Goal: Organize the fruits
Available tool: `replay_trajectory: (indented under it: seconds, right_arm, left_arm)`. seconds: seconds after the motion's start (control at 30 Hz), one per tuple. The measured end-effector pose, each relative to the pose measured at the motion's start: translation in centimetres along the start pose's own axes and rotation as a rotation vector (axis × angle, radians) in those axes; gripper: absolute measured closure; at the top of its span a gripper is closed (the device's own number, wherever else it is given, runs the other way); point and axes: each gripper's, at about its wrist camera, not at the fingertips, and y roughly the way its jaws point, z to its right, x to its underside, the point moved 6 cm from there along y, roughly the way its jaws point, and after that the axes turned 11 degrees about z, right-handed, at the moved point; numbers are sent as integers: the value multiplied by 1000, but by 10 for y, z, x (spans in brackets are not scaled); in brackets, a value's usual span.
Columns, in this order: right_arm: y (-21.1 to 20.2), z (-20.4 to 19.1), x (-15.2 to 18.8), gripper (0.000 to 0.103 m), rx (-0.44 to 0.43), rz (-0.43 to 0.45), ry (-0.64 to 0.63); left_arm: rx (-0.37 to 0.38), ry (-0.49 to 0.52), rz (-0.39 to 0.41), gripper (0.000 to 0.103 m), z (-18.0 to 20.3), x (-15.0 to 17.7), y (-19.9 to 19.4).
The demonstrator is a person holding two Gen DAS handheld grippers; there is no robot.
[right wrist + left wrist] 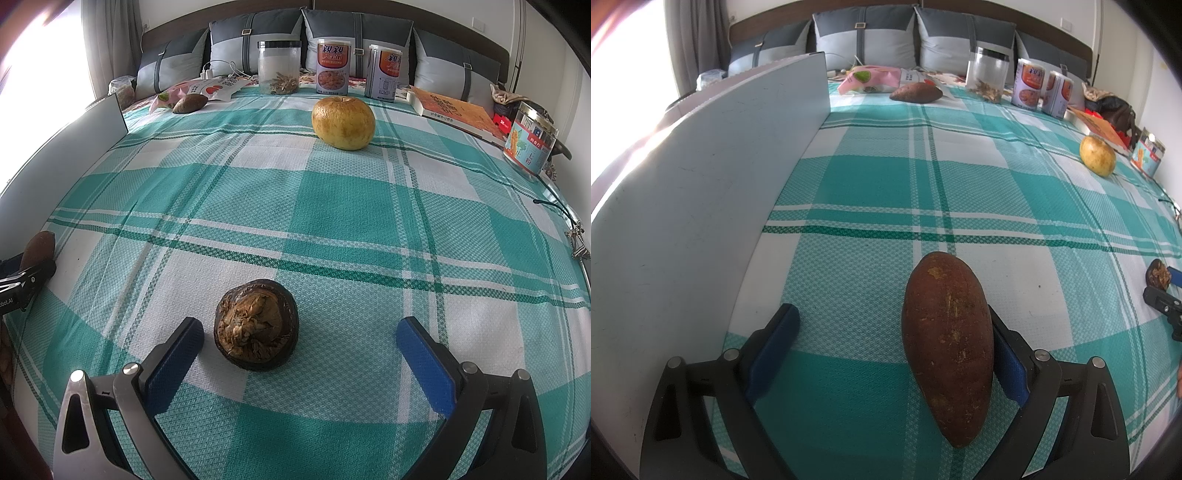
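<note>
A long reddish-brown sweet potato [947, 350] lies on the green plaid cloth [1015, 192] between the fingers of my left gripper [890, 314], which is open; the potato rests against the right finger. My right gripper [299, 326] is also open, around a dark brown, broken-open round fruit [256, 325] that sits nearer its left finger. A yellow round fruit [343, 123] stands further back on the cloth. A second sweet potato [916, 92] lies at the far end by a pink bag. Each view shows the other gripper at its edge.
A white board [701, 184] stands upright along the left side. At the back are a clear jar [279, 66], two printed cans [332, 66], an orange book [458, 110] and a tin [530, 142] at the right. Pillows line the headboard.
</note>
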Motion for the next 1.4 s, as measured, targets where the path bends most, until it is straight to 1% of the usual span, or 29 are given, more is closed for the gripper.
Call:
replay_trajectory:
  seconds: [0.93, 0.97, 1.0, 1.03, 1.1, 1.13, 1.2, 1.23, 1.27, 1.3, 1.33, 1.37, 1.4]
  right_arm:
    - [0, 0, 0, 0, 0, 0, -1]
    - [0, 0, 0, 0, 0, 0, 0]
    - [0, 0, 0, 0, -1, 0, 0]
    - [0, 1, 0, 0, -3, 0, 2]
    - [-2, 1, 0, 0, -14, 4, 12]
    - [-5, 2, 1, 0, -28, 8, 21]
    - [-16, 8, 4, 0, -91, 23, 69]
    - [-24, 14, 8, 0, -133, 35, 113]
    - [-29, 16, 11, 0, -156, 39, 142]
    - [-32, 19, 12, 0, -169, 37, 164]
    - [-33, 20, 11, 0, -173, 30, 176]
    - [-32, 19, 9, 1, -172, 18, 178]
    - [-31, 16, 6, 4, -167, 8, 171]
  left_arm:
    - [4, -3, -1, 7, 0, 0, 1]
    - [14, -10, -5, 7, 0, 0, 0]
    - [47, -17, -24, 7, -1, -1, 0]
    - [83, -23, -36, 7, -1, -2, -2]
    - [185, -65, -59, 7, -3, -3, -8]
    - [217, -84, -75, 7, -4, -3, -11]
    - [230, -84, -95, 9, -1, -2, -13]
    - [223, -69, -97, 9, 2, -2, -14]
    - [212, -50, -99, 10, 6, -2, -14]
    - [204, -26, -90, 15, 12, -2, -16]
    - [204, -1, -80, 36, 19, -2, -17]
    - [206, 24, -90, 51, 25, 0, -16]
    - [186, 49, -93, 60, 27, 1, -15]
